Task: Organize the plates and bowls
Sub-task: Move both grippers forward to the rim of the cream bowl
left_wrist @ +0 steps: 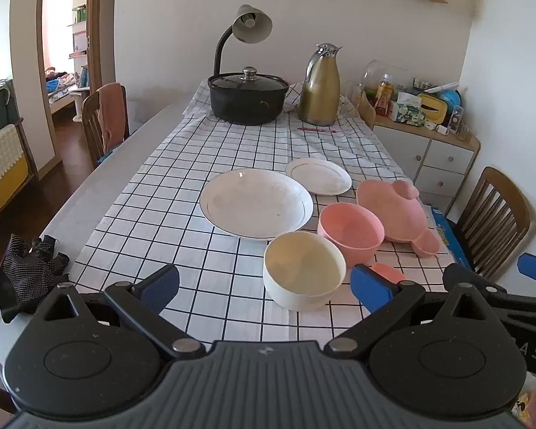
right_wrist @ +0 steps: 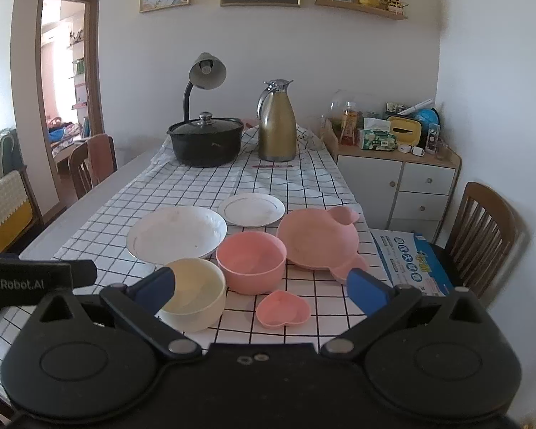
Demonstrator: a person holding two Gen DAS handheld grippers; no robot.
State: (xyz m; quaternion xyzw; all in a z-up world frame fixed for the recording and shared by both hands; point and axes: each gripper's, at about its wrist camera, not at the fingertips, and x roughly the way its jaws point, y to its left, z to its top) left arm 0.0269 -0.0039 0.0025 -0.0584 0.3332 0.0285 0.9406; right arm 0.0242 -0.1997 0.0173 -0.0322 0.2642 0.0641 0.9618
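On the checked tablecloth lie a large white plate [left_wrist: 255,203] [right_wrist: 177,233], a small white plate [left_wrist: 318,176] [right_wrist: 251,209], a pink bowl [left_wrist: 351,233] [right_wrist: 251,261], a cream bowl [left_wrist: 303,274] [right_wrist: 194,293], a pink animal-shaped dish [left_wrist: 396,211] [right_wrist: 318,241] and a small pink heart dish [right_wrist: 283,309]. My left gripper [left_wrist: 264,286] is open, hovering just in front of the cream bowl. My right gripper [right_wrist: 262,286] is open above the near table edge, with the heart dish between its fingers in view but apart from them.
At the far end stand a black lidded pot [left_wrist: 247,98], a gold thermos jug [left_wrist: 319,87] and a desk lamp [left_wrist: 248,25]. A black glove [left_wrist: 25,279] lies at the near left. A blue box [right_wrist: 412,259] lies right. Chairs and a white cabinet [right_wrist: 396,186] flank the table.
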